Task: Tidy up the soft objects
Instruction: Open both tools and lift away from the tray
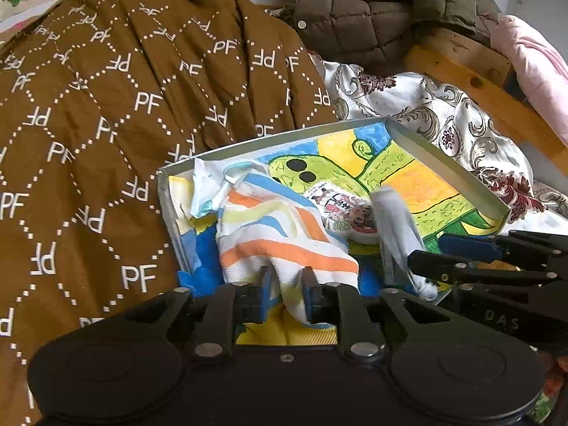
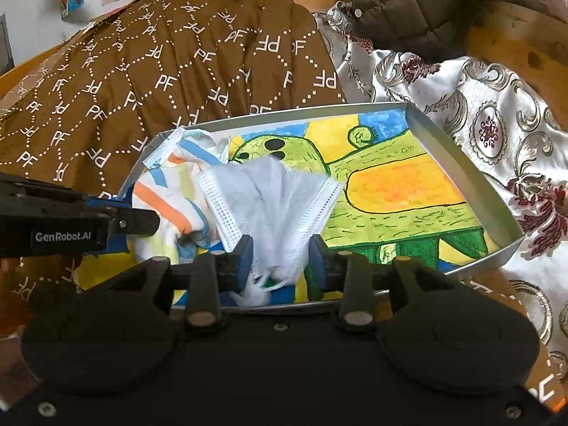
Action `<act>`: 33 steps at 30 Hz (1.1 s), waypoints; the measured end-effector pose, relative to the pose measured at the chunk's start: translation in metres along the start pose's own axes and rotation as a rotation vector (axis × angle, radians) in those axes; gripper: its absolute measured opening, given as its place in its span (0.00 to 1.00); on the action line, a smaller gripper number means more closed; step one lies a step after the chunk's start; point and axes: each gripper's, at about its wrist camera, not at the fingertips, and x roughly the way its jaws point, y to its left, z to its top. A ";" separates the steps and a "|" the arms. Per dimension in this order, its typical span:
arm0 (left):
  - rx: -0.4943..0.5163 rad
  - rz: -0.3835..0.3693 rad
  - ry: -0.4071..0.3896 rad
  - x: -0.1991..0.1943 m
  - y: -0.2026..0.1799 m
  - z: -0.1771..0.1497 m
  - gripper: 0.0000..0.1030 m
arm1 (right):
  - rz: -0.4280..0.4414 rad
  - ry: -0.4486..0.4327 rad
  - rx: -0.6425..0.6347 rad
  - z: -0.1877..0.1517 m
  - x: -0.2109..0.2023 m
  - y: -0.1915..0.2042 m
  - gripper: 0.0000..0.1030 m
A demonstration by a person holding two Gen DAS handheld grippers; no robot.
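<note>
A grey tray [image 1: 443,163] lined with a bright cactus drawing [image 2: 401,181] sits on the bed. My left gripper [image 1: 287,294] is shut on a striped white, orange and blue cloth [image 1: 280,234] that lies in the tray's left part; it also shows in the right wrist view [image 2: 167,198]. My right gripper [image 2: 280,259] is shut on a white face mask [image 2: 273,198], held over the tray beside the cloth; the mask appears blurred in the left wrist view [image 1: 394,220]. A small printed item [image 1: 348,209] lies in the tray behind the cloth.
A brown PF-patterned quilt [image 1: 106,124] covers the left side. A white floral satin cover [image 2: 479,106] lies right of the tray. A dark green puffer jacket [image 1: 372,7] and a pink garment [image 1: 532,60] rest on the wooden bed frame [image 1: 468,81].
</note>
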 end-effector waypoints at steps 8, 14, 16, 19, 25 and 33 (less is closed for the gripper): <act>-0.018 0.085 -0.092 -0.039 0.004 -0.001 0.63 | 0.007 -0.061 0.006 0.011 -0.039 -0.006 0.45; -0.039 0.120 -0.149 -0.069 0.010 -0.004 0.86 | 0.020 -0.109 0.013 0.013 -0.075 -0.009 0.74; -0.040 0.129 -0.167 -0.080 0.010 -0.006 0.92 | 0.021 -0.126 0.000 0.013 -0.088 -0.006 0.80; -0.038 0.163 -0.191 -0.097 0.008 -0.011 0.97 | 0.028 -0.151 -0.005 0.015 -0.107 -0.001 0.93; -0.020 0.210 -0.230 -0.131 0.003 -0.021 0.99 | 0.043 -0.198 -0.024 0.015 -0.150 0.011 0.99; -0.024 0.212 -0.259 -0.173 -0.006 -0.031 0.99 | 0.051 -0.259 -0.062 0.011 -0.210 0.027 0.99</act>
